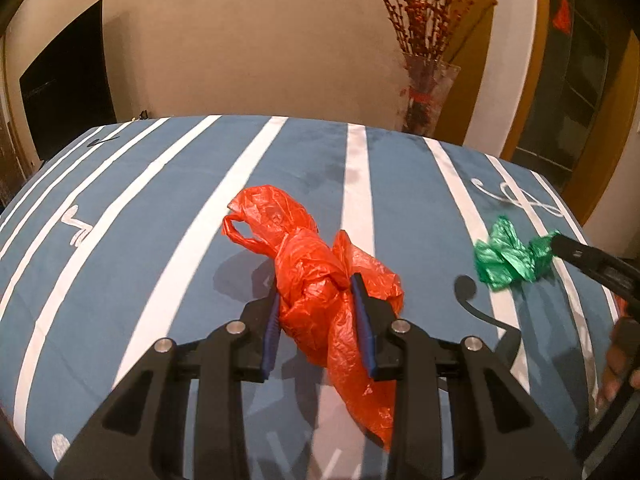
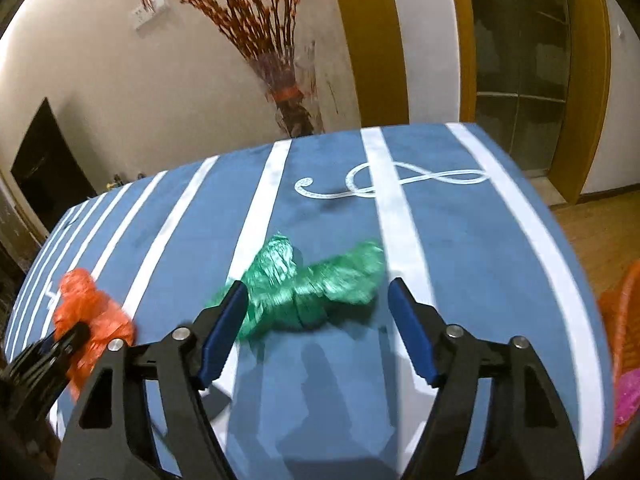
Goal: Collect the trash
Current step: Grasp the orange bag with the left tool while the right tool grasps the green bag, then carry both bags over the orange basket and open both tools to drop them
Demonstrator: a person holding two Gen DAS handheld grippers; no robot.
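Note:
A crumpled orange plastic bag [image 1: 316, 280] lies on the blue and white striped tablecloth [image 1: 160, 208]. My left gripper [image 1: 316, 286] is shut on its knotted middle, blue pads pressing both sides. The bag also shows at the left of the right wrist view [image 2: 90, 312]. A crumpled green plastic bag [image 2: 308, 284] lies on the cloth. My right gripper [image 2: 316, 292] is open, its jaws on either side of the green bag's near part. In the left wrist view the green bag [image 1: 506, 258] is at the right, at the right gripper's tip.
A glass vase of red-berried branches [image 1: 424, 92] stands behind the table's far edge. An orange basket with something pink [image 2: 626, 344] is at the table's right edge. A dark screen [image 1: 64, 84] is on the left wall. Wooden door frames stand to the right.

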